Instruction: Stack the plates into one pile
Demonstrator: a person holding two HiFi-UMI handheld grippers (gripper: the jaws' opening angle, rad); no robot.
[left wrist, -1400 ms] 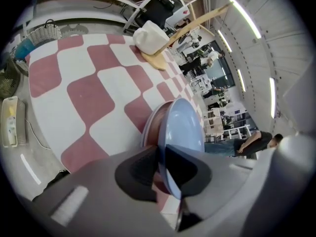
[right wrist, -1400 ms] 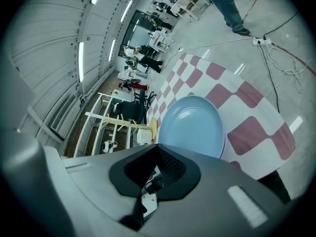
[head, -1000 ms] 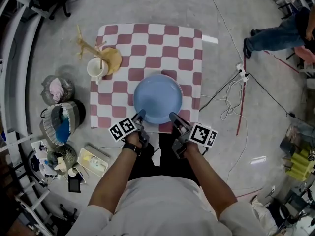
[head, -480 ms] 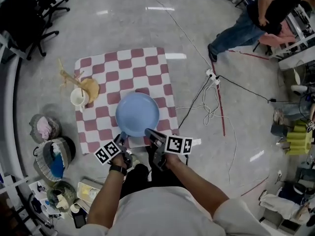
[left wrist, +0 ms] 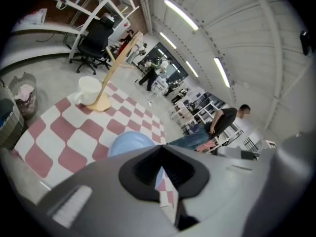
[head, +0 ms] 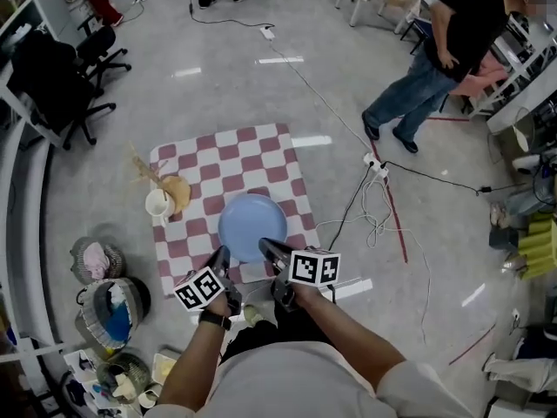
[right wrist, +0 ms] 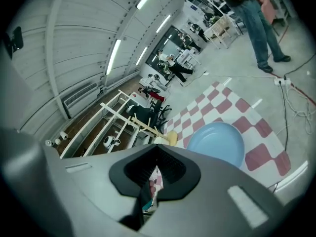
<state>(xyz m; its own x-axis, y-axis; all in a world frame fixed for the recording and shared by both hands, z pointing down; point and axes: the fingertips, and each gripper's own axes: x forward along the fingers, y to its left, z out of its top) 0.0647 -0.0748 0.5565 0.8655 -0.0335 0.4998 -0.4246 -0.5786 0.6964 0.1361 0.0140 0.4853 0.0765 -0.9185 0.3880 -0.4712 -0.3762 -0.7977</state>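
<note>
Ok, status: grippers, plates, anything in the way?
Left gripper just closed, empty; right gripper shut, empty. Blue plate on checked cloth, untouched. Mug off to one side, nothing blocking.

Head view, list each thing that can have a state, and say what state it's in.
left claw, just closed, shut, nothing between
right claw, shut, nothing between
blue plate, flat on the checkered cloth, not held
white mug, upright, mouth up
wooden stand, upright beside the mug
</note>
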